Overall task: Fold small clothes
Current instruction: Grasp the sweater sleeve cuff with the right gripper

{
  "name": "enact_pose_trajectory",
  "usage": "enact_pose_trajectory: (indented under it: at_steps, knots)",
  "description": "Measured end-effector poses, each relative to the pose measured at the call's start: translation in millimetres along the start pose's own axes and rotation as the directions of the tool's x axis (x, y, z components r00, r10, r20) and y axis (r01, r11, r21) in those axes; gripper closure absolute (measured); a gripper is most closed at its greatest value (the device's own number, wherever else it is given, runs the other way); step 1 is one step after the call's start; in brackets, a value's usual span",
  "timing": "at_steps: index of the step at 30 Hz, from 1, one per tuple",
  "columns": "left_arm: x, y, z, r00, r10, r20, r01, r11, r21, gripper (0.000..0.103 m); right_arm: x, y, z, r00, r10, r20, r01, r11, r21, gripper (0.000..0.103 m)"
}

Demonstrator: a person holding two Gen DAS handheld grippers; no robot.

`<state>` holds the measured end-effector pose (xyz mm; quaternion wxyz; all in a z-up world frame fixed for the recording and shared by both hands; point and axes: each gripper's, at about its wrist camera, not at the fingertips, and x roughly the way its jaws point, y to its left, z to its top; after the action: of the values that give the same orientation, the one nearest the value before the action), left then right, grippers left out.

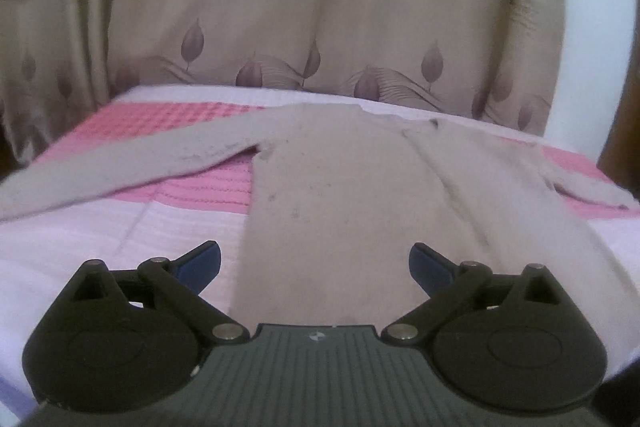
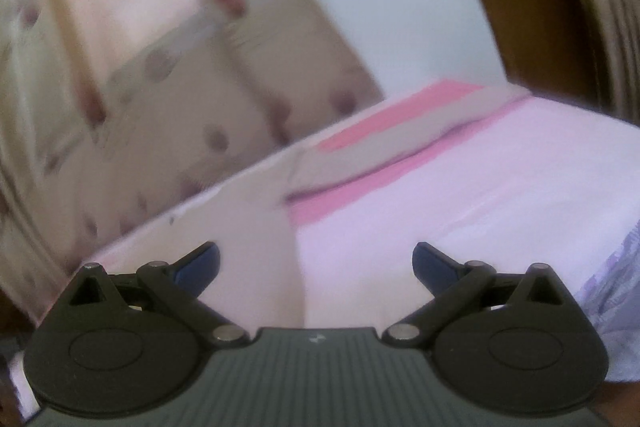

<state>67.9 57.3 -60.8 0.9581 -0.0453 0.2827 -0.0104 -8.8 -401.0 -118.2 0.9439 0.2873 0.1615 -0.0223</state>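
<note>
- Beige sweater (image 1: 340, 179) lies flat on the pink bedspread (image 1: 120, 227), sleeves out toward 9 and 3 o'clock, ready for folding.
- Left gripper (image 1: 314, 261) hovers at its hem, jaws wide, holding nothing.
- Right gripper (image 2: 316, 261) likewise spread and empty, right view blurred.

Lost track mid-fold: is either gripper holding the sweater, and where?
Nothing held. Left gripper and right gripper are both open above the beige sweater.
</note>
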Motion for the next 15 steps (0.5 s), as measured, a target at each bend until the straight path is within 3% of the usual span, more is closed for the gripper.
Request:
enact_pose_trajectory:
  at_steps: [5,8,11,13,15]
  knots:
    - [31,-7,10,0.999,0.022,-0.028,-0.024,0.997,-0.066,0.004,28,-40,31,0.999,0.036,0.026,-0.038,0.994,0.099,0.000]
    - [50,-16,18,0.999,0.053,-0.006,-0.053,0.995,-0.088,0.004,52,-70,56,0.998,0.031,0.046,-0.037,0.987,0.157,0.002]
    - [70,-29,24,0.993,0.108,0.045,-0.105,0.993,-0.062,0.003,79,-107,82,0.999,0.016,0.051,-0.030,0.962,0.272,0.013]
    - [81,-36,25,0.989,0.133,0.062,-0.131,0.991,-0.031,0.003,102,-136,101,0.999,-0.008,0.040,-0.007,0.934,0.357,0.040]
    - [93,-41,25,0.988,0.138,0.067,-0.138,0.990,-0.004,0.003,124,-162,118,0.998,-0.064,0.010,0.054,0.905,0.422,0.045]
